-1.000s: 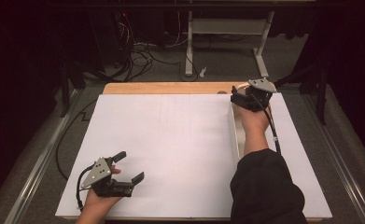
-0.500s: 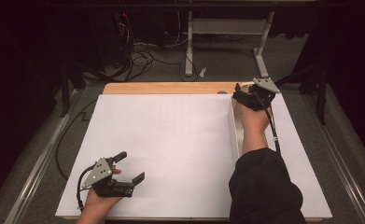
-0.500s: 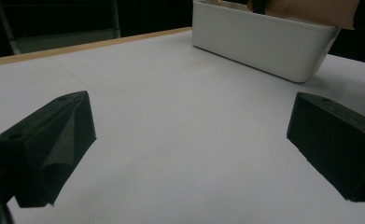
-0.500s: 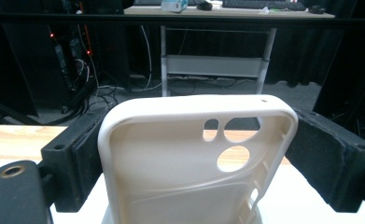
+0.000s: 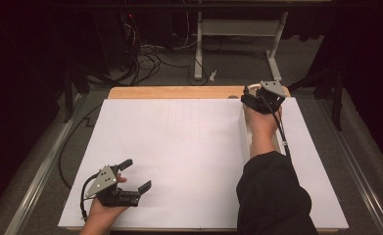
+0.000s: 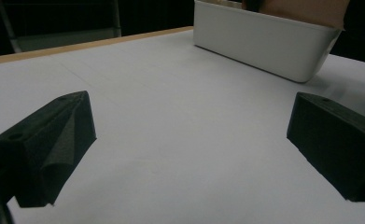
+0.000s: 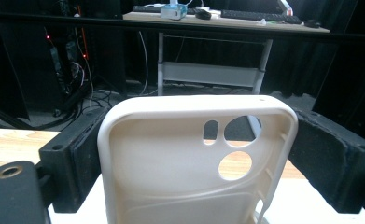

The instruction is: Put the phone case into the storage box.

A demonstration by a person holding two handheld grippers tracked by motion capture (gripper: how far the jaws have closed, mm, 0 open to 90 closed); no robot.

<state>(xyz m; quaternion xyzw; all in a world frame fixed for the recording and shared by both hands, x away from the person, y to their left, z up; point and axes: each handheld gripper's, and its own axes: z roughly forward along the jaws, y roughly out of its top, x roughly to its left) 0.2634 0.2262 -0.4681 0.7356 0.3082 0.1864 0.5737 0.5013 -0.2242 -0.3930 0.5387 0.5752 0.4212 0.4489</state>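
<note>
Phone case [image 7: 194, 158], cream and soft-walled, stands upright between the jaws of the right gripper [image 5: 257, 98], clamped across its two long edges with the camera cut-outs uppermost. Reference landmark: the white bin [image 6: 264, 39], a long tray near the far right of the white table sheet [image 5: 179, 147]. The right gripper holds the case above the far end of this bin, just beside the wooden table edge [image 5: 179, 92].

The left gripper [image 5: 130, 178] rests well apart from the bin, at the near left of the sheet, jaws spread wide and empty.

Risk assessment: the grip bears on flexible side walls alone. Excess squeeze would probably bow the case and let it spring out; a loose grip would let it slide down and tilt. A release off the bin's centreline could land the case on the rim or the sheet.
</note>
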